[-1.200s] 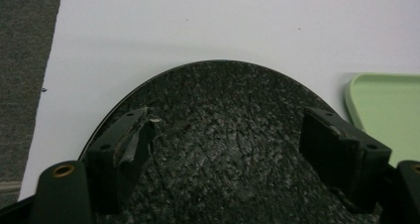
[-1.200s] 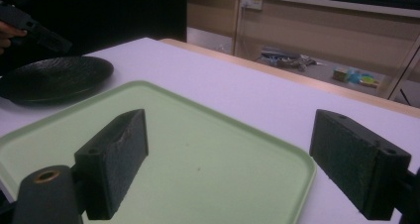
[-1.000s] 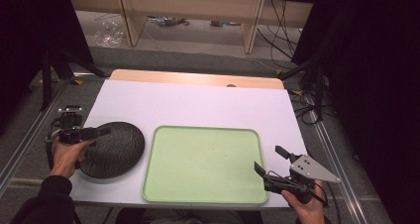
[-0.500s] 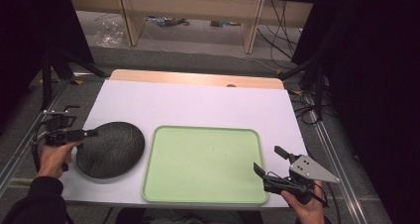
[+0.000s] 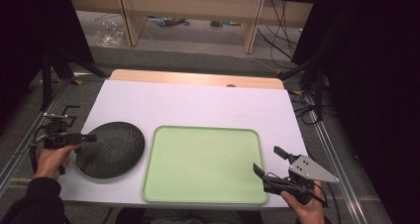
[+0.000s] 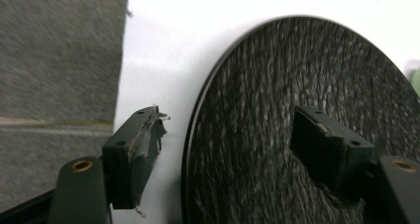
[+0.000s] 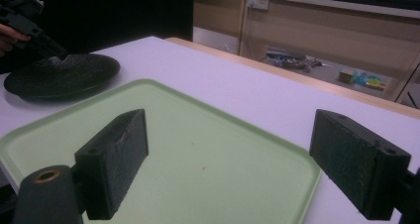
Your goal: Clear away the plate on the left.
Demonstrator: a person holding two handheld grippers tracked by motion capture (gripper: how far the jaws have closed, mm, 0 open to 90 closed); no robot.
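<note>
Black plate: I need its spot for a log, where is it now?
In the high view the black plate lies on the white table, left of the green tray.

Plate (image 5: 111, 148): black, matt, with a rough, finely ridged face. Tray (image 5: 205, 164): pale green plastic, smooth, faintly glossy. Table (image 5: 198, 105): covered by a smooth white matt sheet, with bare light wood at its far edge. Gripper pads (image 7: 115, 159): black, matt, grainy.

Left gripper (image 5: 88, 138) black with frayed tape on one pad (image 6: 148, 142), brass-ringed screw holes at both jaw bases, right gripper (image 5: 267, 162) black with textured block pads (image 7: 116, 157), grey three-cornered plate (image 5: 311, 169) dotted with holes, black cable, dark sleeve (image 5: 34, 201) behind the left gripper
</note>
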